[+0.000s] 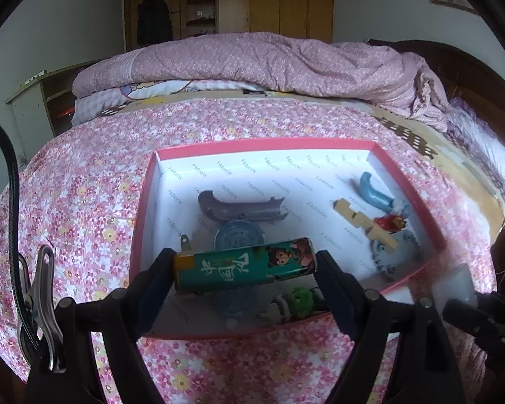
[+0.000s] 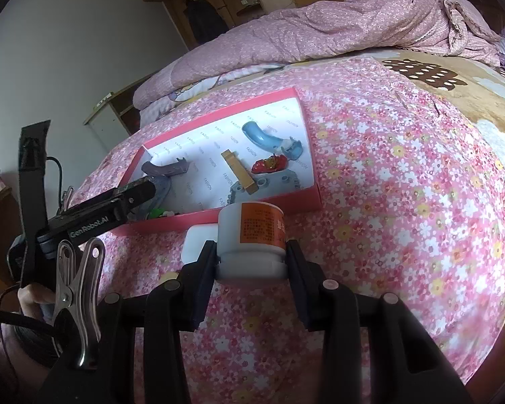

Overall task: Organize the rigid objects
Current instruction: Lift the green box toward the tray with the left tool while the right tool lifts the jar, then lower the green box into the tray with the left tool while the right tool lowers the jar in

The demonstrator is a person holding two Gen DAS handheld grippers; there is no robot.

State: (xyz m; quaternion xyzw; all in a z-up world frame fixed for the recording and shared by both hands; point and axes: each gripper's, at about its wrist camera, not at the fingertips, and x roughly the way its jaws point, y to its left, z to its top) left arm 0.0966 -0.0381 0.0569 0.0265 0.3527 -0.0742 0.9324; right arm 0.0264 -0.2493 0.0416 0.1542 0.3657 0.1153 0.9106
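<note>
Left wrist view: left gripper (image 1: 245,266) pinches green lighter (image 1: 244,264) endwise over red box (image 1: 266,143)'s near edge for dropping in; right gripper (image 2: 250,256) clamps white jar (image 2: 250,235).

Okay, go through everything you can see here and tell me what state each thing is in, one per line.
left hand-held gripper: shut on green tube
green tube: held lengthwise over box
right hand-held gripper: shut on white jar
white jar: lidded, held outside box
pink box: open, toys inside
wooden clothespin: lying in box
</note>
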